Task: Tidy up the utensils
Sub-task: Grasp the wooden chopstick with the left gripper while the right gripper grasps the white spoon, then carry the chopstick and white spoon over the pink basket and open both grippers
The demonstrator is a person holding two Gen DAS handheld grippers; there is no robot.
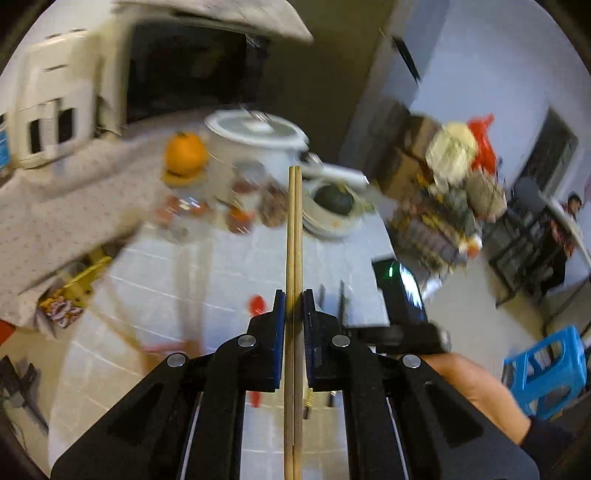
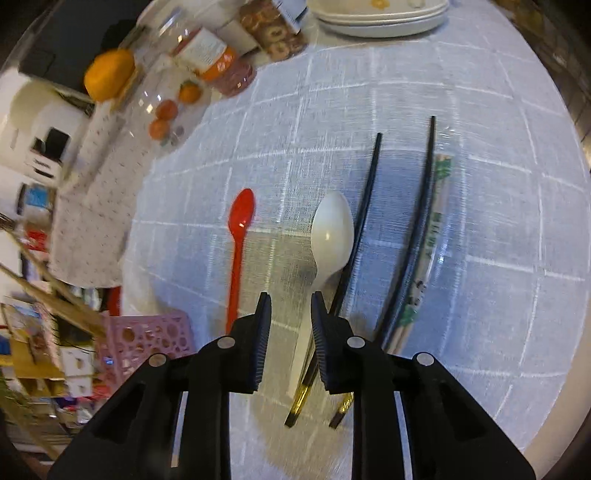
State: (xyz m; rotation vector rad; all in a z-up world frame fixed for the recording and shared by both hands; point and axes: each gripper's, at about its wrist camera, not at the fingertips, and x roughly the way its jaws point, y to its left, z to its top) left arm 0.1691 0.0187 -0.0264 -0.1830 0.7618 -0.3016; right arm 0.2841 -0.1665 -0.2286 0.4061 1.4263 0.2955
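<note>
My left gripper (image 1: 294, 299) is shut on a pair of wooden chopsticks (image 1: 294, 229), held upright above the table and pointing away. In the right wrist view, my right gripper (image 2: 290, 301) is open and empty, low over the tablecloth, just above the handle of a white spoon (image 2: 332, 229). A red spoon (image 2: 240, 229) lies to its left. Two black chopsticks (image 2: 364, 206) with gold ends lie to the right, beside a wrapped pair of chopsticks (image 2: 436, 221). The red spoon (image 1: 257, 303) also shows below my left gripper.
A pink perforated basket (image 2: 144, 339) stands at the table's left edge. Stacked white plates (image 2: 376, 18), food jars (image 2: 218, 59), an orange (image 2: 109, 74) and a clear container crowd the far side. A white pot (image 1: 255, 136) and a microwave (image 1: 177, 70) stand behind.
</note>
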